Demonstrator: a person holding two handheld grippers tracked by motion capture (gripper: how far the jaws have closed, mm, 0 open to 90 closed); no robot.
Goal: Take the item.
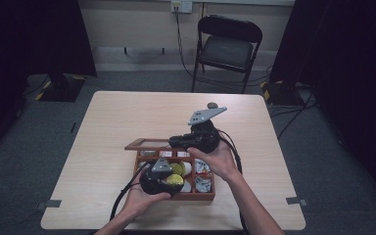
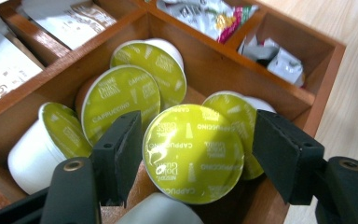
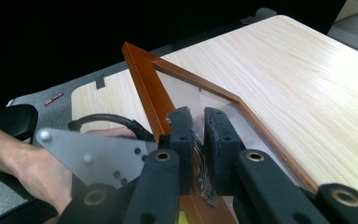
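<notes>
A wooden box (image 1: 203, 196) divided into compartments is sitting on the desk (image 1: 117, 127), near the person's edge, with its glass-paned lid (image 3: 200, 98) standing open. The right gripper (image 3: 198, 135) is holding that lid: its fingers (image 3: 182, 140) are pressed almost together, pinching the edge of the pane just inside the brown frame, and in the high view the right gripper (image 1: 176, 142) is lying at the back of the box with the right hand (image 1: 218, 159) wrapped around it. The left gripper (image 2: 193, 149) is reaching down into the box's near compartment, where several green-topped cappuccino capsules (image 2: 121, 100) are lying tilted against one another. One capsule (image 2: 193, 151), its lid facing the camera, is sitting between the left fingers (image 2: 121, 149); the finger at the left of the left gripper view is touching its rim, while the other finger looks just apart from it, so the fingers are narrowly spread around the capsule and a full pinch cannot be told. In the high view the left hand (image 1: 144, 198) is holding the left gripper (image 1: 172, 180) at the box's near left corner. Neighbouring compartments are holding paper sachets (image 2: 70, 18) and crinkled foil packets (image 2: 279, 60). A black folding chair (image 1: 227, 46) is standing beyond the desk.
</notes>
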